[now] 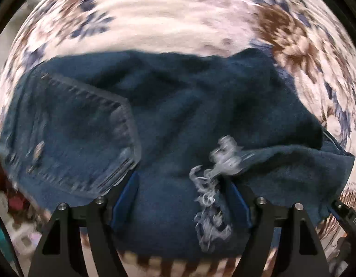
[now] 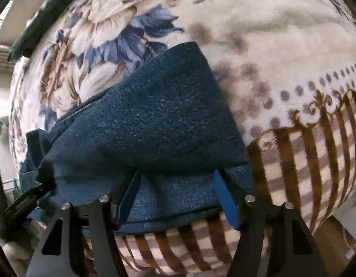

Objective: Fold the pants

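Note:
Dark blue jeans (image 1: 178, 103) lie bunched on a floral blanket (image 1: 178, 23). In the left wrist view a back pocket (image 1: 74, 127) shows at the left and a frayed white tear (image 1: 212, 184) hangs near the right finger. My left gripper (image 1: 180, 177) points down onto the denim. Its jaws stand wide apart with cloth between them, and the pads are not pressing. In the right wrist view a folded corner of the jeans (image 2: 143, 127) fills the middle. My right gripper (image 2: 178, 173) is open over the near edge, its fingertips (image 2: 224, 191) tucked under a fold.
The blanket (image 2: 281, 46) has a brown striped border (image 2: 304, 150) toward its near edge. A dark green bundle (image 2: 46, 16) lies at the far left corner. Clutter shows past the blanket's left edge (image 1: 14, 203).

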Demonstrator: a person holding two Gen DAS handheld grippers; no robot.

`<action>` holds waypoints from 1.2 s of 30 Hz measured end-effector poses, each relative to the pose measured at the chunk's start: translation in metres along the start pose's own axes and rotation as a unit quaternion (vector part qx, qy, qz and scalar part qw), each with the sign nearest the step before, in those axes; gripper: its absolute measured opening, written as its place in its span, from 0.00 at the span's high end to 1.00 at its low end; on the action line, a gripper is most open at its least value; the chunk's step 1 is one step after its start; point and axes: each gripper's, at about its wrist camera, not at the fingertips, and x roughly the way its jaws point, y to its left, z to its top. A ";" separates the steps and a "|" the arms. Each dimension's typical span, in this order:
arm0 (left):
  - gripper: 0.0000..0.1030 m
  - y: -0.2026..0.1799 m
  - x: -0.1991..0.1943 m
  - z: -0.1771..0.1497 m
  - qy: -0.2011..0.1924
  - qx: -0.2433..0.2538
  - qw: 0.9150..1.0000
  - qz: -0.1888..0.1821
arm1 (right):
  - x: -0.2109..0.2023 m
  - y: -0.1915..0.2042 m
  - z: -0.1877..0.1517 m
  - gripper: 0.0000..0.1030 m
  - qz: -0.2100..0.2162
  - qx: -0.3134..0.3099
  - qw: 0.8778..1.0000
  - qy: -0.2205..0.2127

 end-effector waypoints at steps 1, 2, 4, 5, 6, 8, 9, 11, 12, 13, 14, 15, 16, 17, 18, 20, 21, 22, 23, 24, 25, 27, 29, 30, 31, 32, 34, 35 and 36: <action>0.27 0.005 -0.006 -0.001 0.008 -0.011 1.000 -0.010 | -0.004 0.003 0.001 0.34 -0.006 -0.004 1.000 0.006; 0.27 0.012 -0.016 -0.002 0.009 -0.024 0.999 -0.020 | -0.011 0.008 0.001 0.34 -0.007 -0.010 1.000 0.012; 0.27 0.022 -0.037 -0.002 -0.006 -0.044 0.998 -0.035 | -0.026 0.016 0.000 0.34 0.011 -0.015 1.000 0.016; 0.27 0.025 -0.048 0.000 -0.018 -0.052 0.997 -0.047 | -0.035 0.020 -0.002 0.34 0.022 -0.021 0.999 0.014; 0.27 0.026 -0.057 0.006 -0.029 -0.059 0.996 -0.058 | -0.044 0.028 -0.004 0.34 0.030 -0.036 0.999 0.010; 0.27 0.021 -0.062 0.021 -0.045 -0.056 0.995 -0.066 | -0.050 0.047 -0.004 0.34 0.031 -0.066 0.997 0.004; 0.27 0.016 -0.060 0.030 -0.049 -0.050 0.995 -0.067 | -0.047 0.057 -0.002 0.34 0.033 -0.079 0.996 0.005; 0.27 0.001 -0.047 0.054 -0.051 -0.035 0.996 -0.070 | -0.037 0.074 0.002 0.34 0.037 -0.093 0.995 0.016; 0.27 -0.008 -0.038 0.067 -0.049 -0.023 0.996 -0.072 | -0.030 0.082 0.006 0.34 0.041 -0.093 0.994 0.025; 0.27 -0.016 -0.032 0.071 -0.048 -0.011 0.997 -0.068 | -0.025 0.093 0.009 0.34 0.045 -0.094 0.994 0.029; 0.27 -0.025 -0.021 0.081 -0.043 0.010 0.997 -0.058 | -0.020 0.103 0.014 0.34 0.057 -0.094 0.993 0.031; 0.26 -0.033 -0.012 0.088 -0.039 0.032 0.998 -0.036 | -0.015 0.114 0.021 0.34 0.062 -0.096 0.993 0.031; 0.25 -0.036 -0.003 0.094 -0.037 0.050 0.998 -0.012 | -0.009 0.129 0.027 0.34 0.064 -0.102 0.992 0.027; 0.25 -0.037 0.004 0.098 -0.033 0.059 0.998 -0.012 | -0.004 0.139 0.031 0.34 0.063 -0.109 0.992 0.024; 0.24 -0.035 0.009 0.102 -0.029 0.061 0.998 -0.015 | 0.004 0.152 0.038 0.34 0.053 -0.123 0.991 0.025; 0.23 -0.031 0.011 0.106 -0.021 0.054 0.998 -0.028 | 0.013 0.161 0.046 0.34 0.032 -0.133 0.990 0.029; 0.24 -0.030 0.009 0.106 -0.020 0.051 0.998 -0.033 | 0.016 0.166 0.051 0.34 0.030 -0.136 0.990 0.030; 0.24 -0.028 0.008 0.106 -0.019 0.051 0.998 -0.036 | 0.016 0.172 0.055 0.34 0.026 -0.145 0.989 0.027; 0.24 -0.026 0.008 0.107 -0.017 0.049 0.998 -0.043 | 0.014 0.176 0.058 0.34 0.018 -0.156 0.987 0.025; 0.24 -0.024 0.008 0.107 -0.016 0.047 0.998 -0.047 | 0.012 0.181 0.061 0.34 0.009 -0.167 0.986 0.022; 0.24 -0.021 0.007 0.108 -0.014 0.045 0.997 -0.054 | 0.005 0.184 0.064 0.34 0.008 -0.176 0.984 0.014; 0.24 -0.016 0.008 0.110 -0.011 0.042 0.997 -0.063 | -0.005 0.196 0.071 0.34 0.012 -0.200 0.980 -0.003; 0.24 -0.006 0.006 0.111 -0.010 0.041 0.997 -0.067 | -0.003 0.204 0.073 0.34 0.015 -0.230 0.973 0.006; 0.23 -0.006 0.007 0.112 -0.011 0.042 0.997 -0.068 | 0.011 0.210 0.073 0.35 0.007 -0.251 0.967 0.037; 0.23 -0.005 0.006 0.113 -0.013 0.043 0.997 -0.069 | 0.025 0.210 0.073 0.49 -0.004 -0.263 0.963 0.064; 0.23 -0.004 0.005 0.113 -0.015 0.043 0.996 -0.072 | 0.037 0.209 0.072 0.56 -0.024 -0.270 0.959 0.078; 0.23 -0.004 0.009 0.114 -0.016 0.043 0.996 -0.077 | 0.056 0.205 0.073 0.57 -0.045 -0.284 0.954 0.089; 0.23 -0.004 0.009 0.114 -0.015 0.041 0.996 -0.082 | 0.058 0.204 0.074 0.57 -0.050 -0.284 0.954 0.085; 0.23 -0.003 0.009 0.115 -0.013 0.040 0.995 -0.086 | 0.059 0.203 0.076 0.57 -0.055 -0.278 0.955 0.085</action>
